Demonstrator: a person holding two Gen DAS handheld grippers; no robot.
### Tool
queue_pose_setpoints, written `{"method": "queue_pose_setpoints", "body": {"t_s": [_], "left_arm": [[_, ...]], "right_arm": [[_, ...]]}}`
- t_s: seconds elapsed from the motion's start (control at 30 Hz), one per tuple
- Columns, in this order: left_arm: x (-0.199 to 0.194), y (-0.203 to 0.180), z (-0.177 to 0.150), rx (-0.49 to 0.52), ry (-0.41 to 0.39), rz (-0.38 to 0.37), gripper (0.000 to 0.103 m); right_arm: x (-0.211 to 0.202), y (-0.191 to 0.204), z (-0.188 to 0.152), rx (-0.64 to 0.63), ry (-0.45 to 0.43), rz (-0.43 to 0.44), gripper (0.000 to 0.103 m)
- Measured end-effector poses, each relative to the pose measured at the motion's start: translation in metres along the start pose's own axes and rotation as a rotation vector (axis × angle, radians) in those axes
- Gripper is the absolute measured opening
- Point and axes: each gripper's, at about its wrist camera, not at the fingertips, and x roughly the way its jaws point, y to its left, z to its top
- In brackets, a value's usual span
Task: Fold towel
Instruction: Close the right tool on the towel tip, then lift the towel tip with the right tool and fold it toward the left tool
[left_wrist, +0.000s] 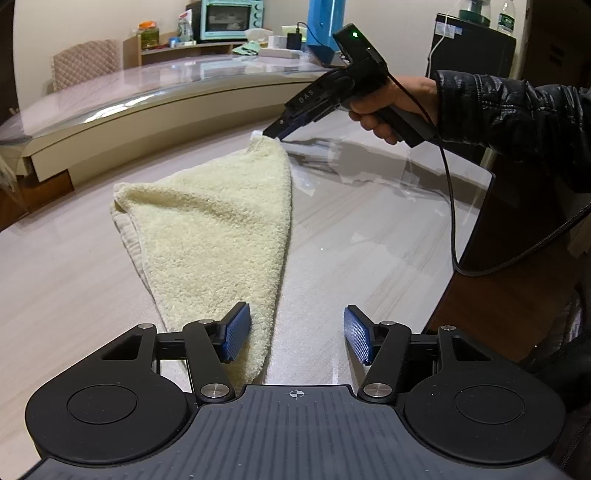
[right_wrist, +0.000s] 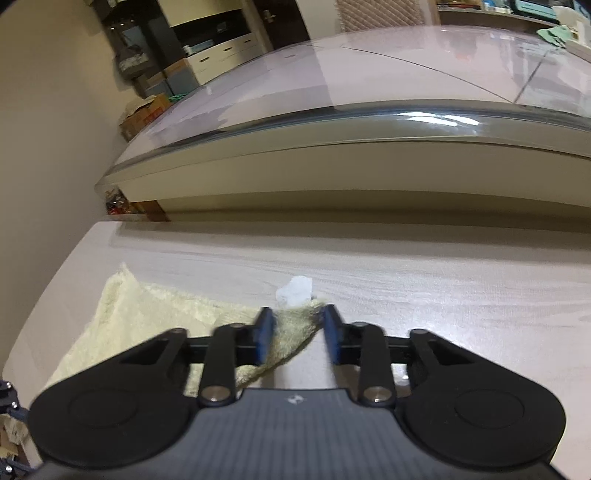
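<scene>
Left wrist view shows a cream towel (left_wrist: 218, 229) lying on the pale wood-grain surface (left_wrist: 369, 240), folded into a long tapering shape. Its far corner is lifted off the surface and pinched at the tip of the right gripper (left_wrist: 271, 133), held by a hand (left_wrist: 391, 107) in a dark padded sleeve (left_wrist: 509, 114); a black cable (left_wrist: 452, 206) hangs from that tool. The near end of the towel runs toward the left gripper (left_wrist: 297, 334), whose jaws stand wide apart and hold nothing: the left blue pad (left_wrist: 236, 332) sits over the towel's edge, the right pad over bare surface.

Right wrist view, slightly blurred, shows the right gripper (right_wrist: 297, 332) with its jaws part-way closed and the towel (right_wrist: 147, 314) corner bunched between them, a small white tag (right_wrist: 295, 291) sticking out past the tips. The left pad presses the cloth; the right pad appears to meet it only near its tip. The rest of the towel spreads flat to the left, near the surface's edge.

A second, glossy table (right_wrist: 369, 110) stands beyond.
</scene>
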Motion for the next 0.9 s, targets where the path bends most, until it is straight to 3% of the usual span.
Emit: {"method": "queue_pose_setpoints", "body": {"t_s": [0.2, 0.4, 0.5, 0.67, 0.9], "left_arm": [[-0.002, -0.003, 0.0, -0.007, 0.004, 0.01, 0.061], [-0.001, -0.004, 0.002, 0.005, 0.018, 0.025, 0.061], [-0.001, -0.003, 0.002, 0.01, 0.023, 0.034, 0.061], [-0.001, -0.003, 0.002, -0.005, 0.014, 0.04, 0.062], [-0.022, -0.001, 0.0, -0.051, -0.065, 0.042, 0.062]], "right_arm": [[-0.02, -0.01, -0.014, 0.081, -0.067, 0.014, 0.009], [-0.048, -0.007, -0.017, 0.062, -0.173, 0.052, 0.009], [-0.06, 0.021, -0.011, -0.087, -0.215, -0.003, 0.009], [-0.073, 0.09, -0.009, -0.342, -0.255, -0.005, 0.009], [-0.071, 0.183, -0.026, -0.652, -0.253, 0.06, 0.009]]}}
